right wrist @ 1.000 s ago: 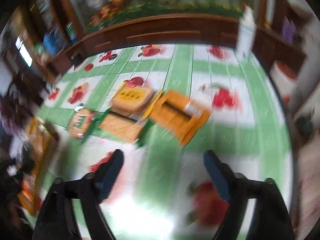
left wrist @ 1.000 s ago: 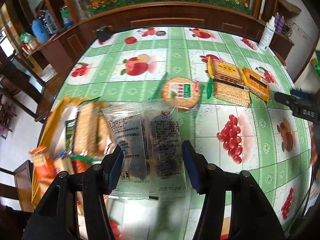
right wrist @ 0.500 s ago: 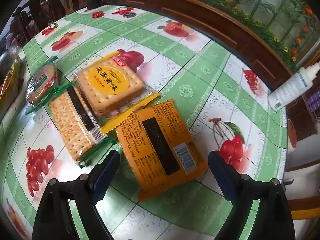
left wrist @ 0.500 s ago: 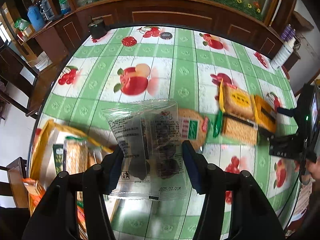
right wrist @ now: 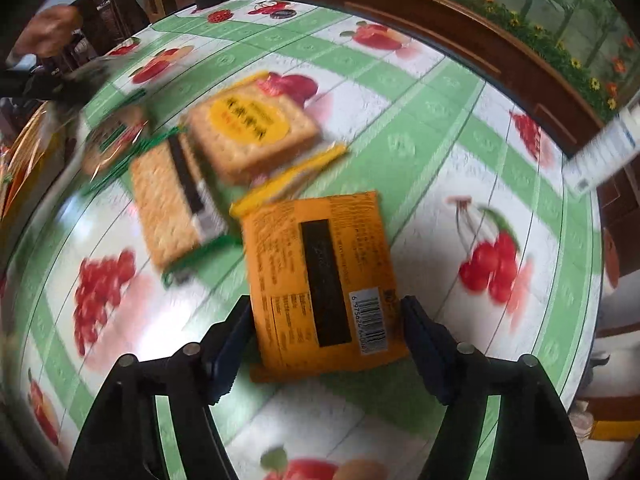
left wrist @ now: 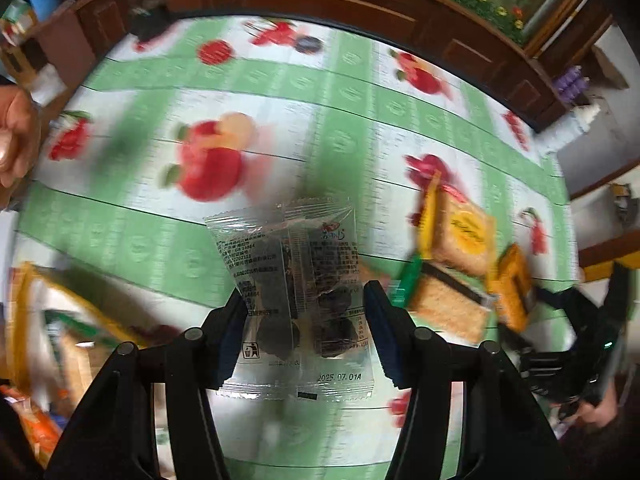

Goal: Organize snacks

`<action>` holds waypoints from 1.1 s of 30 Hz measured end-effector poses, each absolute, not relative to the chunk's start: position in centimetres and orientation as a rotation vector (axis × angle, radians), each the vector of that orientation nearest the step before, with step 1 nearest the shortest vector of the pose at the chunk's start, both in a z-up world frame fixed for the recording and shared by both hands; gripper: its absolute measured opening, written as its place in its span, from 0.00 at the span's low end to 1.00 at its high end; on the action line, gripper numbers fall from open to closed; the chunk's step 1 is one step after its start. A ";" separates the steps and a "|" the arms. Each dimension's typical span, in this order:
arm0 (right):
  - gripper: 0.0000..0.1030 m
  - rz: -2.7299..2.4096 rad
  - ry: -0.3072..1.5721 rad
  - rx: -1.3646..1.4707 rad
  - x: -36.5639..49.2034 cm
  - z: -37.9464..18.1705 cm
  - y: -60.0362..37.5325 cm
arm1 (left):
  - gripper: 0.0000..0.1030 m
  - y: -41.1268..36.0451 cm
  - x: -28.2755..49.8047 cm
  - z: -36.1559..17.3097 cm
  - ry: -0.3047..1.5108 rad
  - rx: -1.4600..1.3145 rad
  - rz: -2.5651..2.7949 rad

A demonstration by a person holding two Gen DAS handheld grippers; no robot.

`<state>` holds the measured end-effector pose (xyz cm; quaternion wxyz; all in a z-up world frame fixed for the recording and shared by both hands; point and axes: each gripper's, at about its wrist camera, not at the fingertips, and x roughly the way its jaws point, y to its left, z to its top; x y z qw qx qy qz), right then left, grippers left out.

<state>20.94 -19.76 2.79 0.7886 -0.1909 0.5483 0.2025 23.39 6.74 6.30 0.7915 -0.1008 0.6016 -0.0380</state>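
Note:
My left gripper (left wrist: pixel 306 308) is shut on a clear packet of dark snacks (left wrist: pixel 296 272) and holds it above the fruit-print tablecloth (left wrist: pixel 340 80). My right gripper (right wrist: pixel 326 316) points down at an orange packet (right wrist: pixel 320 248) lying on the cloth. Its jaws are closing, and both pads meet the packet's side edges. Beyond it lie a cracker packet with a yellow label (right wrist: pixel 248 128), a green-edged cracker packet (right wrist: pixel 168 208) and a blurred round biscuit packet (right wrist: pixel 116 136). The left wrist view shows the same group at the right (left wrist: pixel 460 236).
A yellow bag with several snack packets (left wrist: pixel 36 320) sits at the table's left edge. A white bottle (right wrist: pixel 604 152) stands at the far right corner. Dark wooden cabinets (left wrist: pixel 320 0) run behind the table. A person's hand (left wrist: pixel 16 140) shows at the left.
My left gripper carried the clear packet to the right, away from the yellow bag. My right gripper sank over the orange packet, rolled, and its jaws narrowed onto it.

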 end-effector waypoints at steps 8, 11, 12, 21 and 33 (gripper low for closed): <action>0.72 0.421 1.192 -0.329 19.9 2.7 -21.4 | 0.54 4.6 24.1 5.1 1.328 -0.311 -0.213; 0.72 0.418 1.195 -0.322 19.9 2.8 -21.4 | 0.54 4.3 24.4 5.3 1.333 -0.300 -0.218; 0.72 0.418 1.196 -0.322 20.0 2.8 -21.4 | 0.54 4.4 24.5 5.2 1.341 -0.295 -0.212; 0.74 0.413 1.201 -0.311 20.1 2.7 -21.3 | 0.50 2.6 23.4 4.7 1.341 -0.078 -0.153; 0.74 0.379 1.211 -0.288 19.2 2.7 -21.3 | 0.28 5.6 15.2 9.7 1.118 -0.148 -0.113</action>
